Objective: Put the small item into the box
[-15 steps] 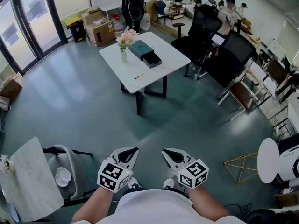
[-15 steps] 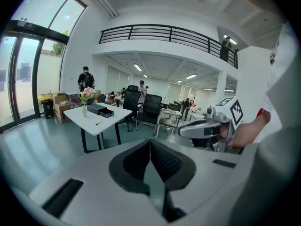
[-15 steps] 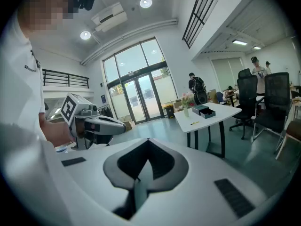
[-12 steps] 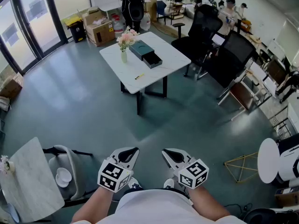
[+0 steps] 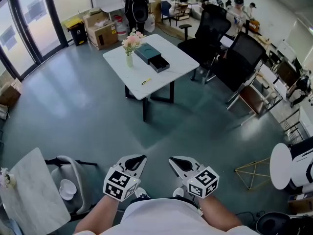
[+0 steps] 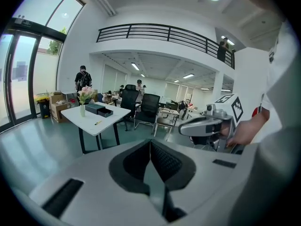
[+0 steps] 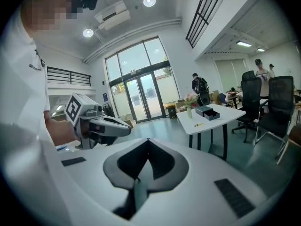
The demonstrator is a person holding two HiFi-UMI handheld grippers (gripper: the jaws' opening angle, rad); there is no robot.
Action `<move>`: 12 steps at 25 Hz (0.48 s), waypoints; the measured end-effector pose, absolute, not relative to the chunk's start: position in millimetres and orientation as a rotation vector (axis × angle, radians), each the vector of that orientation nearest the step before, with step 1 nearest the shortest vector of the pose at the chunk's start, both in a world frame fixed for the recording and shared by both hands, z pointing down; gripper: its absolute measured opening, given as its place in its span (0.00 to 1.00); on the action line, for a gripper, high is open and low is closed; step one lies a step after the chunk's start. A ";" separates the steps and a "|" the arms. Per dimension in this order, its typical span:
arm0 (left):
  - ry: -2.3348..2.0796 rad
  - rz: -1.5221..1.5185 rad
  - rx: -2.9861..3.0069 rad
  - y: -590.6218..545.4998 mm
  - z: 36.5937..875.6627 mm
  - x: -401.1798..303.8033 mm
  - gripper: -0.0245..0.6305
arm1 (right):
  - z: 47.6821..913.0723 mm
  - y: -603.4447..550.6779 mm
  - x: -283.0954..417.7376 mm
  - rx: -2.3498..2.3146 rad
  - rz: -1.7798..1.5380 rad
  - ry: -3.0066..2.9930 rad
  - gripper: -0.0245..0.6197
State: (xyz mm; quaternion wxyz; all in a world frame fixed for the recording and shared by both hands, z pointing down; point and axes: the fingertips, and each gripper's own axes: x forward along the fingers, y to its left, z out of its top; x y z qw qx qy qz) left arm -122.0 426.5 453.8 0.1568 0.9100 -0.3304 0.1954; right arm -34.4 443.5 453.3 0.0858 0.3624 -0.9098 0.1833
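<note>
I held left gripper and right gripper low, jaws pressed together, empty, probably because box and small item lay far off on table.

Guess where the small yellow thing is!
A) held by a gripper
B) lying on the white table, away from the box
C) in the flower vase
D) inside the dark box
B: the yellow item lies on the bare white table, apart from the dark box.
</note>
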 end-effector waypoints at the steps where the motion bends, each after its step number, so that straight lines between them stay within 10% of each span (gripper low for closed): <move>1: -0.931 0.561 2.603 426.3 455.8 -124.6 0.06 | 451.7 444.3 -40.6 1.066 0.548 -2.721 0.06; 12: -0.836 0.610 2.579 424.1 485.6 -153.0 0.06 | 467.5 438.0 -45.3 1.285 0.607 -2.617 0.06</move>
